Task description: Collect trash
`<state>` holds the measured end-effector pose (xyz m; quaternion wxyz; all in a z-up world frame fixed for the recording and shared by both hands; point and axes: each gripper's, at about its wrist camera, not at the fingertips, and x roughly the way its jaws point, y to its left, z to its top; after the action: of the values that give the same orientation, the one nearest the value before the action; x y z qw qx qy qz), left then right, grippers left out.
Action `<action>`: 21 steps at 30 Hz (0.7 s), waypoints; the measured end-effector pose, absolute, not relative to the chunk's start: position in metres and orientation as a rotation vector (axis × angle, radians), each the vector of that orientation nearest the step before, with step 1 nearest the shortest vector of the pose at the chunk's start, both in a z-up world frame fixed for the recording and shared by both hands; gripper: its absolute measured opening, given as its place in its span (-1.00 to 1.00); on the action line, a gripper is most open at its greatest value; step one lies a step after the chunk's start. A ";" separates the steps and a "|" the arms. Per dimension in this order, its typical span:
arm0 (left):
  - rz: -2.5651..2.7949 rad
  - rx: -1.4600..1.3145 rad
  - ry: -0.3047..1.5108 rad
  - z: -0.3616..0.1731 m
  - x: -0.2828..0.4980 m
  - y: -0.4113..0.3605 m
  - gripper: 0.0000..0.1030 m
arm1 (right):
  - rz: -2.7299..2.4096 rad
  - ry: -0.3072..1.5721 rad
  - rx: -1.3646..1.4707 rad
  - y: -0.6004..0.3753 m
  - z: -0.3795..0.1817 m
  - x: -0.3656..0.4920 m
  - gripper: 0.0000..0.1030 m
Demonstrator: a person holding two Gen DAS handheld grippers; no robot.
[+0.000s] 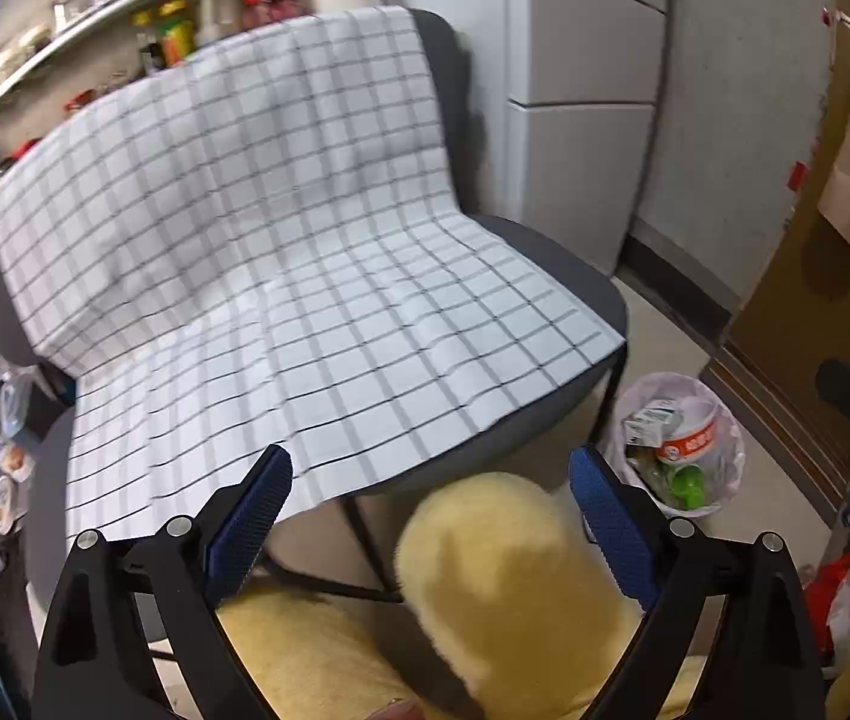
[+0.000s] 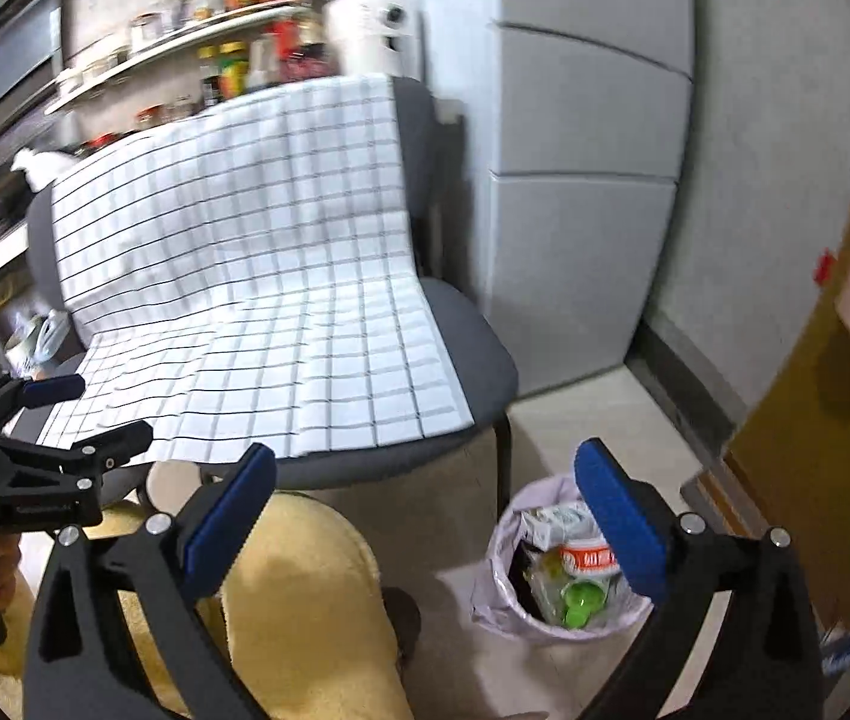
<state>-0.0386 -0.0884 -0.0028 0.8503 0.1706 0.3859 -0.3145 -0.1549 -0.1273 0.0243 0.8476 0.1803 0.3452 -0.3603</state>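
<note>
A small bin lined with a lilac bag (image 1: 728,420) (image 2: 494,558) stands on the floor right of the chair. It holds a white cup with an orange label (image 1: 686,435) (image 2: 590,558), a crumpled carton and green plastic bits. My left gripper (image 1: 428,468) is open and holds nothing, above the chair's front edge and left of the bin. It also shows at the left edge of the right wrist view as the left gripper (image 2: 101,411). My right gripper (image 2: 425,459) is open and holds nothing, with its right finger (image 2: 617,516) in front of the bin.
A grey chair (image 1: 593,276) (image 2: 479,354) draped with a white checked cloth (image 1: 281,240) (image 2: 257,300) fills the middle. The person's yellow fleece-clad leg (image 1: 515,588) (image 2: 305,594) is below the grippers. Grey cabinets (image 2: 581,240), a brown door (image 1: 785,330) and a cluttered shelf (image 1: 125,6) surround it.
</note>
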 end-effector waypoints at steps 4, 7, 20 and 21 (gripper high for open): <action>-0.626 0.309 0.810 0.011 -0.034 -0.059 0.80 | -0.743 0.710 0.323 -0.115 0.043 -0.147 0.89; -0.583 0.290 0.790 0.020 -0.031 -0.043 0.80 | -0.740 0.696 0.300 -0.111 0.053 -0.146 0.89; -0.521 0.234 0.778 0.031 -0.019 -0.014 0.80 | -0.747 0.685 0.304 -0.115 0.054 -0.148 0.89; -0.522 0.235 0.777 0.031 -0.019 -0.015 0.80 | -0.747 0.685 0.306 -0.116 0.054 -0.148 0.89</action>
<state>-0.0185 -0.0149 0.0305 0.8857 0.1128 0.3738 -0.2511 -0.1481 -0.1156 0.0538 0.8631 0.1459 0.3266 -0.3565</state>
